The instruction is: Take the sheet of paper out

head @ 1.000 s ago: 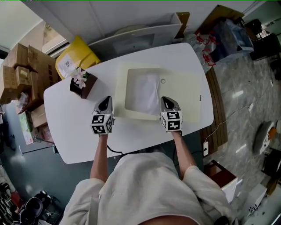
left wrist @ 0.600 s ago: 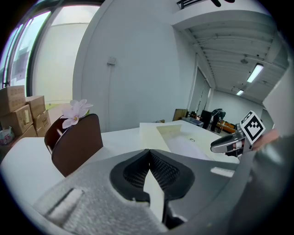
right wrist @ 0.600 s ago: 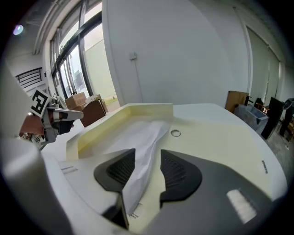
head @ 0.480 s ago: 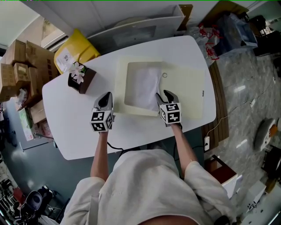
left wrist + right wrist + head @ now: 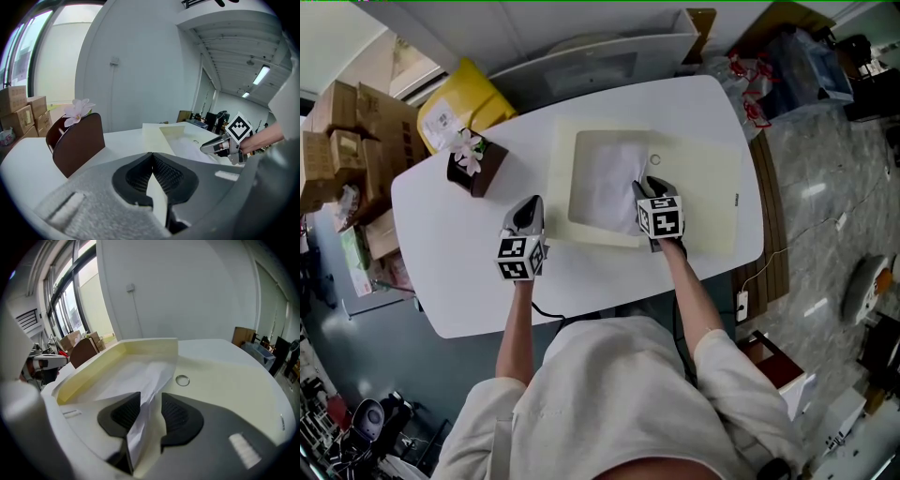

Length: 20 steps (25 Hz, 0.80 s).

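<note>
Right tool (image 5: 643,187) dipped forward, spread jaws narrowing astride the sheet of paper (image 5: 605,178), lengthwise front-to-back.

Office-like storeroom: brown cardboard boxes (image 5: 347,131) stacked left of the left gripper (image 5: 531,204), white rounded table (image 5: 450,272) beneath it, polished grey stone floor (image 5: 825,216) far right, fluorescent strip lights (image 5: 261,75) overhead.

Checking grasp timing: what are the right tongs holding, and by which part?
Nothing yet: the right tongs have just been closing but stand open astride the raised edge of the sheet of paper.
</note>
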Tool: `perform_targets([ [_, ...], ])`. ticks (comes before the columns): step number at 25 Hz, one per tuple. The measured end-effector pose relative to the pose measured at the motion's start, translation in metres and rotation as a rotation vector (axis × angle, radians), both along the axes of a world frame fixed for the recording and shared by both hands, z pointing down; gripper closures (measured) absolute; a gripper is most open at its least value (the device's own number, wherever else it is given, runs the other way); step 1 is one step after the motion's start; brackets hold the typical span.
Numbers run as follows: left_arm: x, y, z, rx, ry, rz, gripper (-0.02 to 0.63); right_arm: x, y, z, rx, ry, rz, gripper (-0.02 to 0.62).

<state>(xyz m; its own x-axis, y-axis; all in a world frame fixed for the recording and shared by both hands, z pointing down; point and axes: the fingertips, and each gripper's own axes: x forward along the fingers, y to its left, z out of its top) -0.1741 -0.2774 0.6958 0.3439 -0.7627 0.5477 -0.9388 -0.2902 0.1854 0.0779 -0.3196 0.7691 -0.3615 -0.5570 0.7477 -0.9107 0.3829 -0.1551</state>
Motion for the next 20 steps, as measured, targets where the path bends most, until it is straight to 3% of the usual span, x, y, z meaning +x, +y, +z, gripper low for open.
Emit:
perform_targets([
  [6,-0.005,0.003,0.001,0.000,-0.002,-0.017,0.604,-0.005,-0.010,0.010,-0.034,0.043,-0.003,0.487],
  [11,-0.006,0.004,-0.001,0.001,0.000,-0.027,0.604,0.003,-0.014,0.013,-0.011,0.112,0.023,0.577],
  [20,0.004,0.001,-0.005,0.009,0.007,-0.009,0.604,0.007,-0.014,0.011,0.003,0.130,0.010,0.586],
])
